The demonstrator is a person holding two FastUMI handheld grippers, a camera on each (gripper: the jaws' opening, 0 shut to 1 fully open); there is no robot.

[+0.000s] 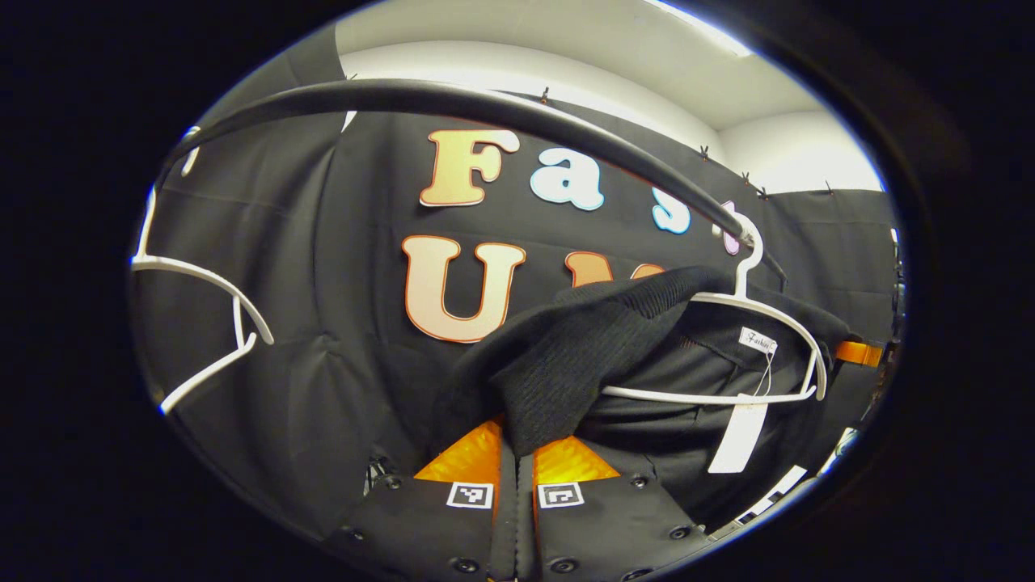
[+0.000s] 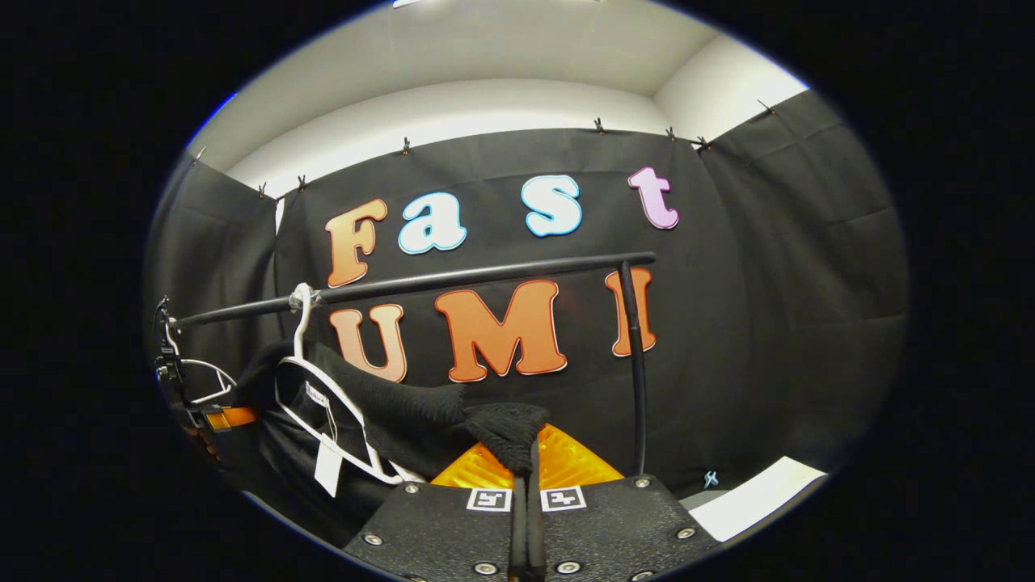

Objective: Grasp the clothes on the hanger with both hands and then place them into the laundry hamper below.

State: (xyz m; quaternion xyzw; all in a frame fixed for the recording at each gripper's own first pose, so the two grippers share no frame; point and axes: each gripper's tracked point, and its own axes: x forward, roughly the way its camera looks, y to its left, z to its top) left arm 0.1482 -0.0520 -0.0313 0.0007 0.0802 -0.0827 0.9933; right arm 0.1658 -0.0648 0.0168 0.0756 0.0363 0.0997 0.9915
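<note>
A black knit garment (image 1: 582,356) hangs on a white hanger (image 1: 776,311) whose hook sits on a black rail (image 1: 485,105). My left gripper (image 1: 515,453) is shut on one shoulder of the garment, pulling the fabric off the hanger's end. In the right gripper view the same garment (image 2: 404,404) drapes over the white hanger (image 2: 340,400) under the rail (image 2: 453,279). My right gripper (image 2: 525,449) is shut on the other shoulder's knit edge (image 2: 509,428). The left gripper's orange finger (image 2: 230,418) shows far left there. A white tag (image 1: 740,436) dangles from the collar.
Two empty white hangers (image 1: 206,283) hang at the rail's far end in the left gripper view. The rail's black upright post (image 2: 637,372) stands just right of my right gripper. A white surface (image 2: 752,497) lies low at the right.
</note>
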